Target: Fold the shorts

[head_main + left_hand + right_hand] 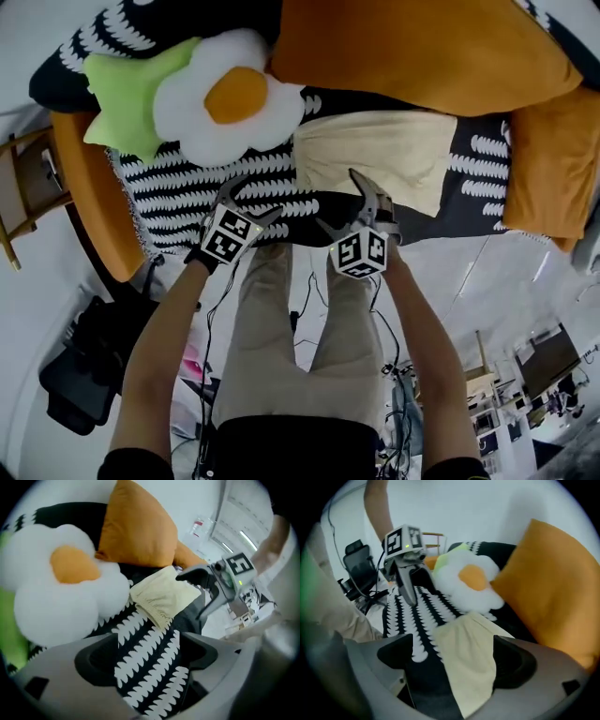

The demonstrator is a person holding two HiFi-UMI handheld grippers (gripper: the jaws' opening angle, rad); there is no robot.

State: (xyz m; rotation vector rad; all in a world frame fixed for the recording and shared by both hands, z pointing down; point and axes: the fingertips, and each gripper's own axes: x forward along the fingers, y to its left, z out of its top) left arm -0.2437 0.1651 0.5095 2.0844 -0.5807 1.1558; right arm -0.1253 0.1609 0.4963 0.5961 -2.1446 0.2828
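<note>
The pale yellow shorts (375,155) lie folded into a flat rectangle on the black-and-white blanket (187,197), in front of the orange cushions. My left gripper (251,199) hovers open over the blanket, left of the shorts, with only patterned cloth (147,653) showing between its jaws. My right gripper (352,204) stands open just above the near edge of the shorts (468,658), its pads apart from the cloth. From the left gripper view the shorts (164,597) sit ahead with the right gripper (199,595) beside them. The right gripper view shows the left gripper (408,595) above the blanket.
A fried-egg plush pillow (230,98) and a green pillow (131,94) lie left of the shorts. Large orange cushions (422,47) stand behind and to the right. The person's beige trouser legs (300,347) press against the couch's front edge. A black office chair (356,559) stands on the floor.
</note>
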